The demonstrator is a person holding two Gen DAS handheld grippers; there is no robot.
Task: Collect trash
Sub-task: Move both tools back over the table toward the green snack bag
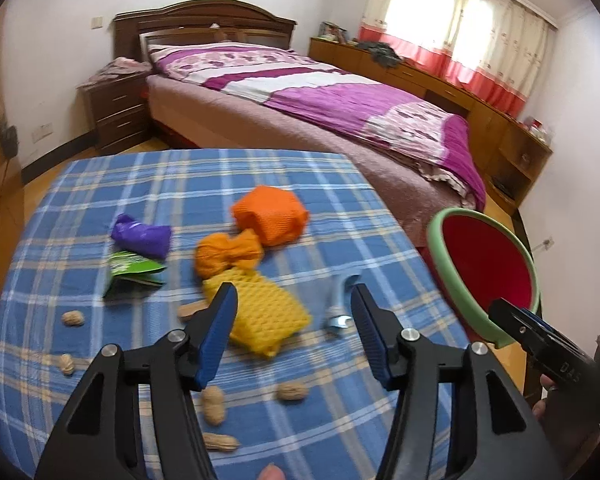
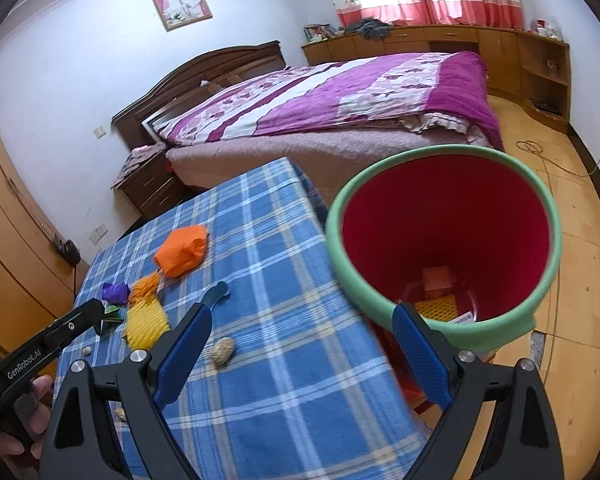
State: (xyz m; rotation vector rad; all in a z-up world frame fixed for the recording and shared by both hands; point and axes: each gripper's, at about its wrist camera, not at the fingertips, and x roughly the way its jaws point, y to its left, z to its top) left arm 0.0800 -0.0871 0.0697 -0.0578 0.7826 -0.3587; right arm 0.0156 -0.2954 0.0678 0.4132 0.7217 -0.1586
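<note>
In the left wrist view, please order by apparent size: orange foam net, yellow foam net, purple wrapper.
1. Yellow foam net and orange foam net look alike; the yellow lies nearer the camera, so unranked.
2. Purple wrapper, clearly smallest.

home bedroom | bed (image 1: 300, 92) (purple quilt) | nightstand (image 1: 116, 110) | curtains (image 1: 460, 28)

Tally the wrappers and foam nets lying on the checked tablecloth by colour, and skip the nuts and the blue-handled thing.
orange pieces: 2
yellow net: 1
purple wrapper: 1
green wrapper: 1
Total: 5
</note>
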